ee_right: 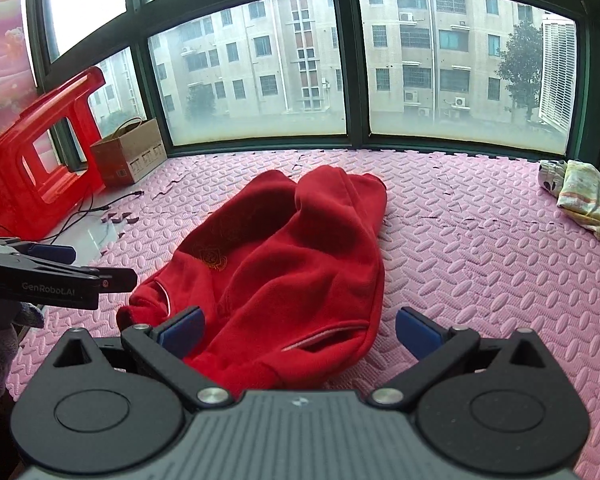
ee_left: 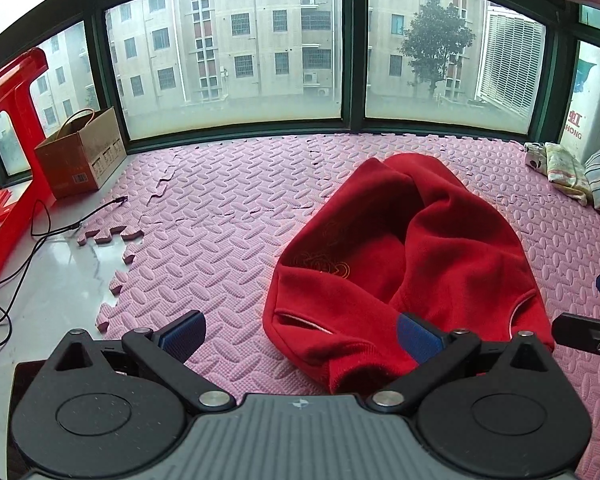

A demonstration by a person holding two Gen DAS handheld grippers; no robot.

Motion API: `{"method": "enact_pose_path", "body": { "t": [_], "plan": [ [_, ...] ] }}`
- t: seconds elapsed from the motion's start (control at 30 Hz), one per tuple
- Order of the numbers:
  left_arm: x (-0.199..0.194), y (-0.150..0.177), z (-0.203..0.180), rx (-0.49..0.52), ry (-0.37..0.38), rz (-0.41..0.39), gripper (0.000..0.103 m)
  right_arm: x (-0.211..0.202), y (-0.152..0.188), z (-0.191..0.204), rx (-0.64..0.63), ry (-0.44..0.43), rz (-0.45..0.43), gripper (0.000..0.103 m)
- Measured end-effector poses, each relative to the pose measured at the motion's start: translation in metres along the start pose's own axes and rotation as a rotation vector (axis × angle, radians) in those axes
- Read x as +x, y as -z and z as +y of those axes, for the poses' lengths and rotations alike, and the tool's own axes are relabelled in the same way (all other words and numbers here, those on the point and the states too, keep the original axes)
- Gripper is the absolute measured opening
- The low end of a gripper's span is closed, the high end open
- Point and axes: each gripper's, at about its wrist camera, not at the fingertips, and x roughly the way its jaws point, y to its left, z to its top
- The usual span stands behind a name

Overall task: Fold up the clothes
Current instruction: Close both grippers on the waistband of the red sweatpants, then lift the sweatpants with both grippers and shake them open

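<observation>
A red fleece garment (ee_left: 412,264) lies crumpled and loosely doubled over on the pink foam mat (ee_left: 228,216); it has gold embroidery and light-trimmed pocket slits. It also shows in the right wrist view (ee_right: 284,264). My left gripper (ee_left: 300,336) is open and empty, hovering over the garment's near left edge. My right gripper (ee_right: 300,334) is open and empty over the garment's near hem. The left gripper shows in the right wrist view (ee_right: 60,276) at the left; the right gripper's tip shows at the right edge of the left wrist view (ee_left: 592,320).
A red plastic stool (ee_right: 40,160) and a cardboard box (ee_right: 130,156) stand at the far left by the window. Black cables (ee_left: 36,232) trail over bare white floor. A pile of patterned cloths (ee_right: 580,196) lies at the far right. Dark-framed windows (ee_right: 348,80) close the back.
</observation>
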Motion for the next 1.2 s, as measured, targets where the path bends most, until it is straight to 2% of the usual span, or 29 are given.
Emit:
{"method": "enact_pose_path", "body": {
  "t": [0.1, 0.23, 0.3, 0.43, 0.47, 0.6, 0.73, 0.8, 0.83, 0.87, 0.9, 0.93, 0.97, 1.03, 1.2],
  "plan": [
    [0.015, -0.013, 0.000, 0.017, -0.010, -0.018, 0.103, 0.008, -0.021, -0.006, -0.004, -0.017, -0.020, 0.096],
    [0.036, -0.032, -0.005, 0.055, 0.013, -0.038, 0.102, 0.029, -0.044, -0.017, 0.005, -0.017, -0.030, 0.091],
    [0.048, -0.040, -0.008, 0.075, 0.028, -0.039, 0.095, 0.042, -0.059, -0.024, 0.040, -0.038, -0.030, 0.085],
    [0.072, -0.058, -0.015, 0.113, 0.073, -0.050, 0.089, 0.082, -0.092, -0.044, 0.100, -0.069, -0.012, 0.076],
    [0.079, -0.063, -0.017, 0.123, 0.088, -0.051, 0.089, 0.091, -0.099, -0.049, 0.112, -0.074, -0.006, 0.071],
    [0.104, -0.077, -0.024, 0.161, 0.113, -0.046, 0.089, 0.127, -0.114, -0.060, 0.152, -0.093, 0.035, 0.063],
    [0.130, -0.083, -0.027, 0.176, 0.146, -0.003, 0.090, 0.140, -0.113, -0.065, 0.184, -0.116, 0.051, 0.058],
    [0.141, -0.083, -0.029, 0.183, 0.148, 0.020, 0.088, 0.147, -0.112, -0.068, 0.200, -0.127, 0.059, 0.048],
    [0.145, -0.084, -0.029, 0.183, 0.152, 0.029, 0.077, 0.150, -0.112, -0.069, 0.208, -0.132, 0.062, 0.046],
    [0.148, -0.084, -0.029, 0.180, 0.166, 0.045, 0.060, 0.154, -0.111, -0.071, 0.215, -0.138, 0.066, 0.037],
    [0.151, -0.084, -0.029, 0.172, 0.187, 0.061, 0.050, 0.157, -0.111, -0.072, 0.223, -0.144, 0.070, 0.030],
    [0.153, -0.084, -0.028, 0.161, 0.203, 0.073, 0.029, 0.160, -0.110, -0.073, 0.231, -0.149, 0.074, 0.025],
    [0.153, -0.083, -0.027, 0.154, 0.207, 0.077, 0.017, 0.164, -0.110, -0.075, 0.239, -0.155, 0.077, 0.016],
    [0.149, -0.082, -0.024, 0.140, 0.212, 0.074, 0.012, 0.170, -0.109, -0.077, 0.255, -0.166, 0.085, 0.010],
    [0.124, -0.078, -0.010, 0.093, 0.217, 0.031, 0.009, 0.123, -0.092, -0.105, 0.325, -0.079, 0.014, 0.008]
  ]
}}
